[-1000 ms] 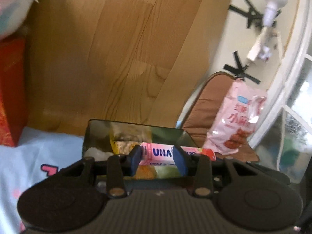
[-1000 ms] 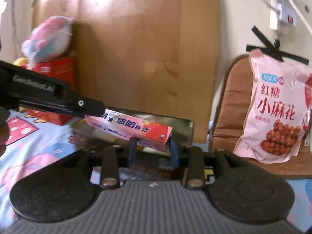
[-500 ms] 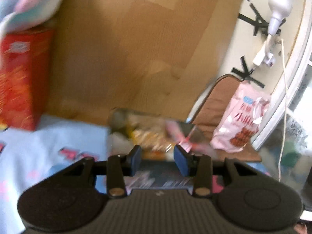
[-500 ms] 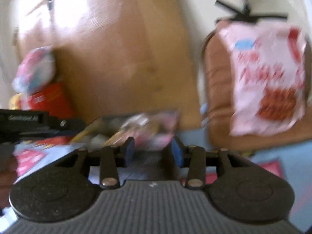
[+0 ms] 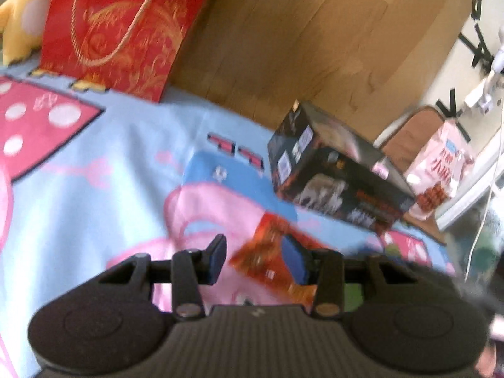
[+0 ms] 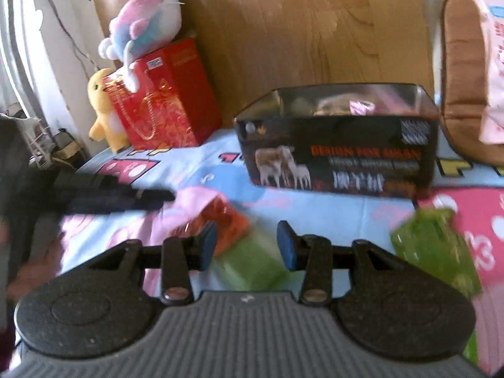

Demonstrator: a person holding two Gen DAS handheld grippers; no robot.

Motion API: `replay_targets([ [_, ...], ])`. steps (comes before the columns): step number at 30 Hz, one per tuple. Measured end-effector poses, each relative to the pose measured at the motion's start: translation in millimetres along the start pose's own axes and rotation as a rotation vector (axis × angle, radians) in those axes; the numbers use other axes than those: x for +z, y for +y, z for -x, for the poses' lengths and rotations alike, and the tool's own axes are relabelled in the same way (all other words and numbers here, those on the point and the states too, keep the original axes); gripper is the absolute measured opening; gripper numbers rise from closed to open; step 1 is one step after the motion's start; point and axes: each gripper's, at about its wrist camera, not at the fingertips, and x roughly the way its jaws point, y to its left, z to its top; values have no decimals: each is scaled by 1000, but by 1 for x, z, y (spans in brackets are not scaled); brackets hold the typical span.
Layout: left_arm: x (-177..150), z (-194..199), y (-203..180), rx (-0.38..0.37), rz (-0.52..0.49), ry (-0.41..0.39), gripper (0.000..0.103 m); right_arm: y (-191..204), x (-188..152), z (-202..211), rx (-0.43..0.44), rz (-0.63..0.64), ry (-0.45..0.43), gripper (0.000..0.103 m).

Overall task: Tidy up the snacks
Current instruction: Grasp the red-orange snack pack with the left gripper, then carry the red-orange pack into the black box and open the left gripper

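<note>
the left gripper (image 5: pixel 254 258) hovers low over the cartoon-print bedsheet (image 5: pixel 94 170) with its fingers (image 5: pixel 217 256) spread; the orange snack packet (image 5: pixel 277 252) lies on the sheet between them, nearer the right-hand finger, which overlaps its edge, though blur hides whether they touch. the right gripper (image 6: pixel 247 245) also has its fingers (image 6: pixel 208 245) spread, with a green snack packet (image 6: pixel 252 261) lying in the gap and the orange packet just beyond the left-hand finger. a second green packet (image 6: pixel 438 245) lies off to the right. farther back on the sheet stands the open black box (image 6: pixel 340 154), snacks showing inside. behind it rise a red gift bag (image 6: pixel 167 107), a yellow plush (image 6: pixel 100 110), a pink-and-blue plush (image 6: pixel 145 19), and a pink snack bag (image 5: pixel 441 170).
</note>
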Motion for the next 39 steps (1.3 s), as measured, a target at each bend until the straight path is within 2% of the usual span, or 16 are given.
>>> replay_targets([
  [1,-5,1,3,-3,7,12,38,0,3,-10,0,-5,29,20],
  [2,-10,3,6,-9,15,20,38,2,3,-15,5,-11,54,14],
  [4,-16,11,13,-28,29,17,38,16,0,-11,56,16,70,11],
  [8,-18,27,31,-37,84,-3,39,55,-24,9,212,145,168,12],
  [11,-19,37,37,-55,108,-11,39,61,-28,20,192,172,145,16],
  [13,-20,41,34,-60,86,-13,40,53,-25,19,176,134,137,31],
  [18,-21,33,29,-87,66,54,43,23,-28,-4,189,-90,220,35],
  [20,-23,24,35,-148,116,72,43,14,-30,-12,234,-181,213,33],
  [23,-20,20,41,-175,167,70,41,-1,-29,-28,298,-356,224,29],
  [24,-20,20,42,-170,179,64,36,-4,-30,-34,309,-390,223,24],
  [25,-20,19,44,-155,189,59,28,-5,-30,-36,303,-413,223,15],
  [27,-19,17,46,-140,196,54,22,-7,-32,-37,309,-440,221,10],
  [30,-20,17,43,-102,182,45,13,-1,-34,-31,295,-420,207,6],
  [34,-24,25,35,-64,153,44,13,12,-34,-22,271,-347,189,5],
  [37,-22,36,34,-112,138,26,16,20,-34,-23,256,-261,211,5],
  [39,-17,39,37,-153,158,11,23,19,-34,-25,264,-250,210,5],
])
